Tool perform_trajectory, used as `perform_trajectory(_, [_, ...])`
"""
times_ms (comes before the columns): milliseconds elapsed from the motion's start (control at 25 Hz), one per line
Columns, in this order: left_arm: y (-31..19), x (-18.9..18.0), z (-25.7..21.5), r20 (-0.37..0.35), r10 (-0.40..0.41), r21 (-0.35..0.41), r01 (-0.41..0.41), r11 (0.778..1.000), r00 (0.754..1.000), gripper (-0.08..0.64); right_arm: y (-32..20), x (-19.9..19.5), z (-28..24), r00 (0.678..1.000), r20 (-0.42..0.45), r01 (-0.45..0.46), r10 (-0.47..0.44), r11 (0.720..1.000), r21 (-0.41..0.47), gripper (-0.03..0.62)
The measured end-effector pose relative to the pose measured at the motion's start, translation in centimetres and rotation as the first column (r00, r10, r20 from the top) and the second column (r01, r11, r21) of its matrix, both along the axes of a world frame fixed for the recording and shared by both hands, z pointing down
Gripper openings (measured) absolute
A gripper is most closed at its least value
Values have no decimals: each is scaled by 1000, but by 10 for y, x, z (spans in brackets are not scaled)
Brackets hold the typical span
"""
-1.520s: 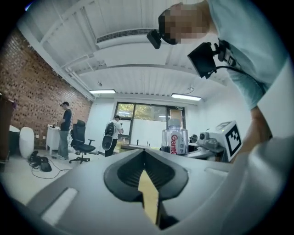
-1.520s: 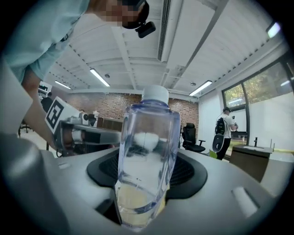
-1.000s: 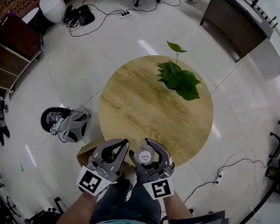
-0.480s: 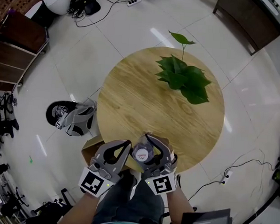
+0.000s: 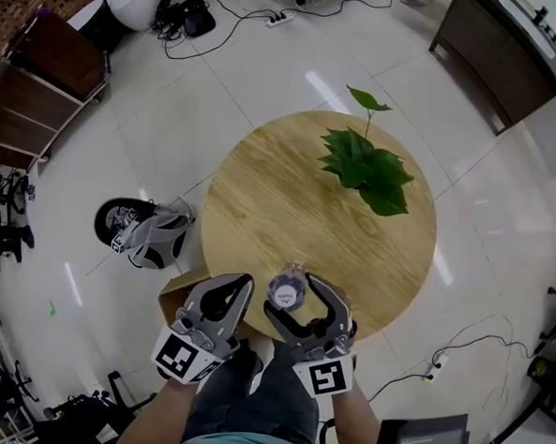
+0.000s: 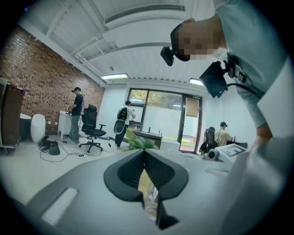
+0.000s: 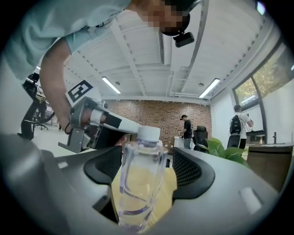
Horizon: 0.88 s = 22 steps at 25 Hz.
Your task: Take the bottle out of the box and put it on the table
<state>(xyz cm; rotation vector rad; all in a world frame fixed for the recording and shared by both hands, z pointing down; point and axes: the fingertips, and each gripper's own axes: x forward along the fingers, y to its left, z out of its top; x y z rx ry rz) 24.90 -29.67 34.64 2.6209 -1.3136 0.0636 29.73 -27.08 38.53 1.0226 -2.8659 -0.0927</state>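
A clear plastic bottle (image 5: 287, 285) with a white cap stands upright at the near edge of the round wooden table (image 5: 289, 198). My right gripper (image 5: 297, 302) has its jaws on either side of the bottle, and they are opening. In the right gripper view the bottle (image 7: 140, 179) fills the gap, with a thin space showing beside the right pad (image 7: 188, 167). My left gripper (image 5: 239, 284) is shut and empty, just left of the bottle; its tips meet (image 6: 144, 155). A brown cardboard box (image 5: 172, 294) sits below it by the table, mostly hidden.
A potted green plant (image 5: 366, 165) stands on the far right part of the table. A grey and black bag (image 5: 147, 238) lies on the floor at the left. Cables, a dark cabinet (image 5: 486, 46) and office chairs surround the table. Several people stand in the background.
The right jaws have spread wider around the bottle, which stands at the table's near edge. Both grippers have shifted slightly.
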Motion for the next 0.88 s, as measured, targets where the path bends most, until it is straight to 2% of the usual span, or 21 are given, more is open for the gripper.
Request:
perform_trajectory(160, [19,-7,-31,3,5,77,-5,997,1000,11,12,21,-33,994,24,-106,106,994,8,339])
perform_trajectory(280, [49,-15,-57,-4,23,118,-23,993,1000,11,37,18,-65,990,34,-134,133,990,35,337])
perform_trajectory(480, [122,-25,-94,-12,67,193,-63,979,998,11,105,-10,-101,987,34,-158,157,987,11,316])
perform_trajectory(640, [197,-38,-121,-13,93,262,-87,961,996,11,168,-32,-147,978,51,-206,203,977,57,267])
perform_trajectory(880, [285,-53,-151,-46,119,311,-99,945,992,11,252,-60,-193,963,44,-268,265,961,72,253])
